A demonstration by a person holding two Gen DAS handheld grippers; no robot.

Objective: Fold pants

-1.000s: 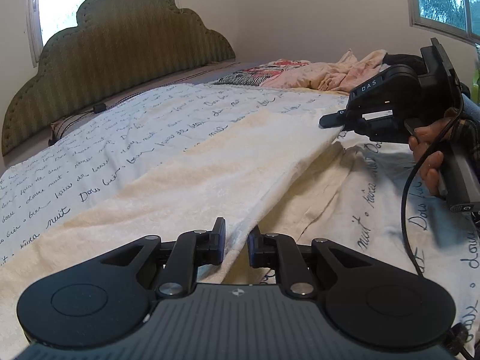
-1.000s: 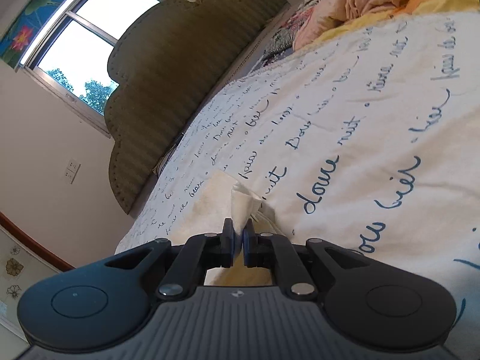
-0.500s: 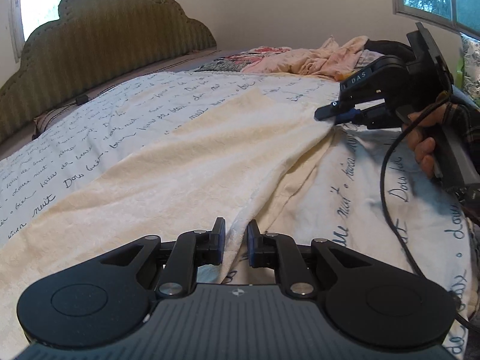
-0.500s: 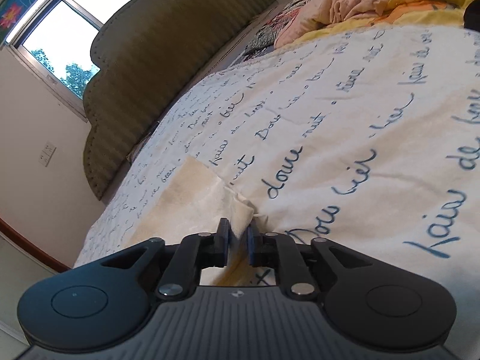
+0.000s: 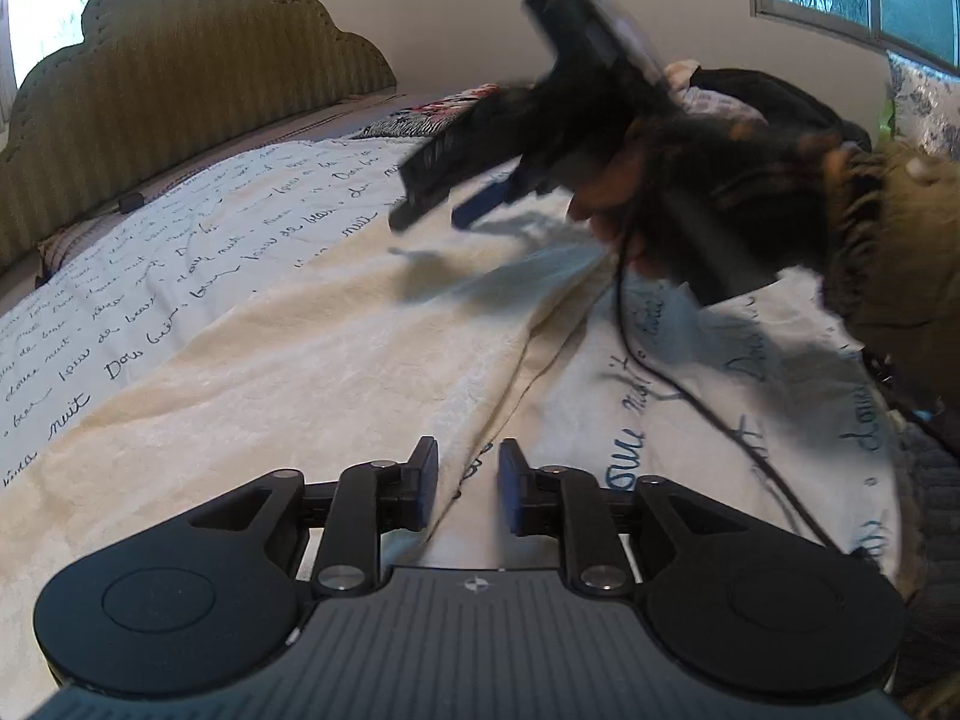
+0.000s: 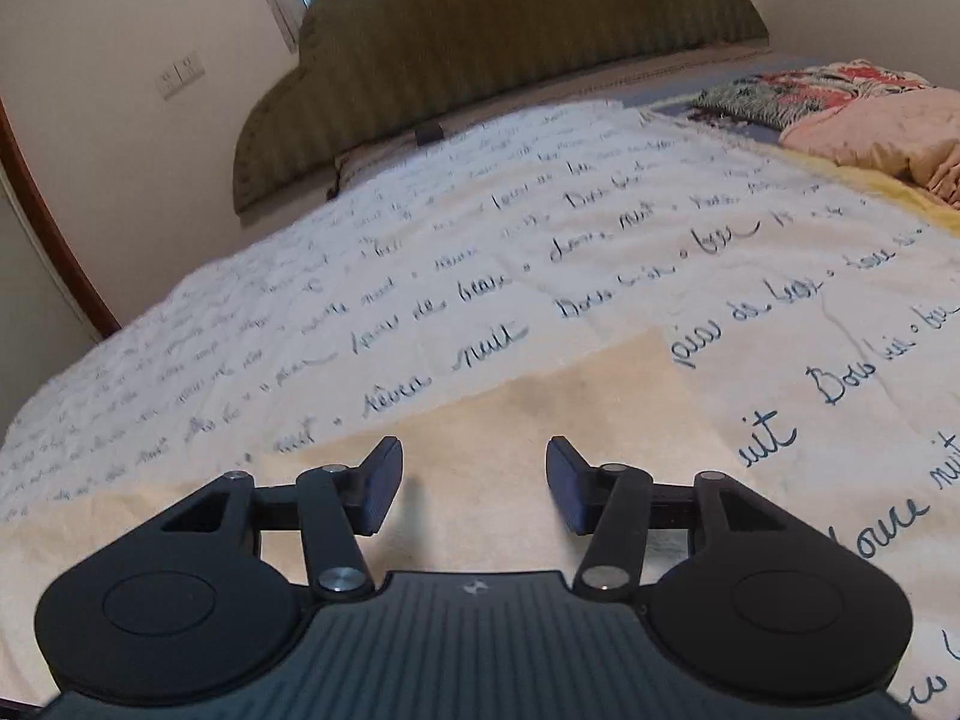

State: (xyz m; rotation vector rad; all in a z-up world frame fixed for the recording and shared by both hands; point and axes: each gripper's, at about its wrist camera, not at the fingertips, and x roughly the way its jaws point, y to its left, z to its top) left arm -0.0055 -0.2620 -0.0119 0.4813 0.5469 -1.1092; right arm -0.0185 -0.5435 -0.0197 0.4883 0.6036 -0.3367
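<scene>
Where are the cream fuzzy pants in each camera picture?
Left wrist view: the cream fuzzy pants spread across the middle and left, on the white bedspread with blue handwriting.
Right wrist view: the pants lie along the bottom, under the gripper's fingers.
Shared landmark: the olive scalloped headboard, top left in the left wrist view, top centre in the right wrist view.
</scene>
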